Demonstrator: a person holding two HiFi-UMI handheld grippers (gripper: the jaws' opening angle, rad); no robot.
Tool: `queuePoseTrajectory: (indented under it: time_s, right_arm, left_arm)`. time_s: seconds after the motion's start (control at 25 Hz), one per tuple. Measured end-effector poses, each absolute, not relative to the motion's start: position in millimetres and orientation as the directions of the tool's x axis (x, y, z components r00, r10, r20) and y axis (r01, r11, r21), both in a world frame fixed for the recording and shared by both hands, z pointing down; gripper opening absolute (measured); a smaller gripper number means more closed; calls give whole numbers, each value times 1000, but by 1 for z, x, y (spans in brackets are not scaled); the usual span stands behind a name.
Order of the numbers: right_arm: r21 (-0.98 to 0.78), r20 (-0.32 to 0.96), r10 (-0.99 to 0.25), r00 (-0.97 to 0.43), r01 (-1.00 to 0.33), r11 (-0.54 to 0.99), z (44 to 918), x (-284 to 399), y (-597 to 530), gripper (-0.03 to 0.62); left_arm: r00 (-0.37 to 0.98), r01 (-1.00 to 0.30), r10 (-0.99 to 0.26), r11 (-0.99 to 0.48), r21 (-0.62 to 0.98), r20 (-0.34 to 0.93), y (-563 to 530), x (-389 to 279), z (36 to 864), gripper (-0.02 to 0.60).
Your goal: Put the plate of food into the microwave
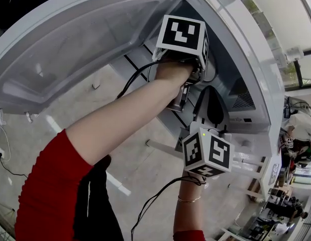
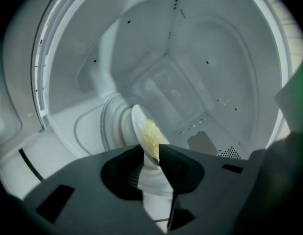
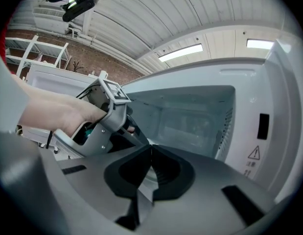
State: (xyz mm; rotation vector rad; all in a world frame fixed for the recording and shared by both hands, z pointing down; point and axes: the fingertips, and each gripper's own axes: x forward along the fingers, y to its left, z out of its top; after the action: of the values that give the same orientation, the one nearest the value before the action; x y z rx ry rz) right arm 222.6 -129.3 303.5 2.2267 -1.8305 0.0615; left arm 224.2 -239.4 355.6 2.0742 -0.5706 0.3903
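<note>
Placement step near its end: plate of food [image 2: 138, 125] on the turntable [image 2: 109, 126] mid-floor of the microwave [image 2: 215, 82], left gripper [image 2: 150, 153] jaws narrowly parted about its rim, right gripper [image 3: 151, 148] closed and empty outside; next, draw the left gripper straight out without nudging the plate.

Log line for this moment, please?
left tongs: apart, astride plate rim, inside microwave | right tongs: shut, empty, outside microwave

The left tongs [image 2: 151, 153] reach inside the microwave [image 2: 205, 72]. The plate [image 2: 137, 124] sits between their tips and just ahead, on the turntable [image 2: 109, 126], with the food [image 2: 152, 137] on it. The right tongs [image 3: 150, 151] stand outside (before the opening), with the left tongs at their left and the open door [image 1: 80, 44] further left.
</note>
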Motion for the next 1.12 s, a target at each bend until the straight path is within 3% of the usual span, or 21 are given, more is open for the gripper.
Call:
queuePoseTrajectory:
  time_s: [0.32,0.48,1.12]
  right_arm:
    - [155,236,-951,202,-974,-168,309,223,-140,15]
    - [151,243,-949,202,-974,-168,309,224,-142,15]
    - [153,242,-949,204,-973,-170,310,227,-145,14]
  left_arm:
    - [804,-564,-248,-604,563,540,-239,222,357,123]
    - [797,-569,-245,-612,550,552,-238,224,356,176]
    - [763,-541,-255,-755,370,594,-238,228,358,187]
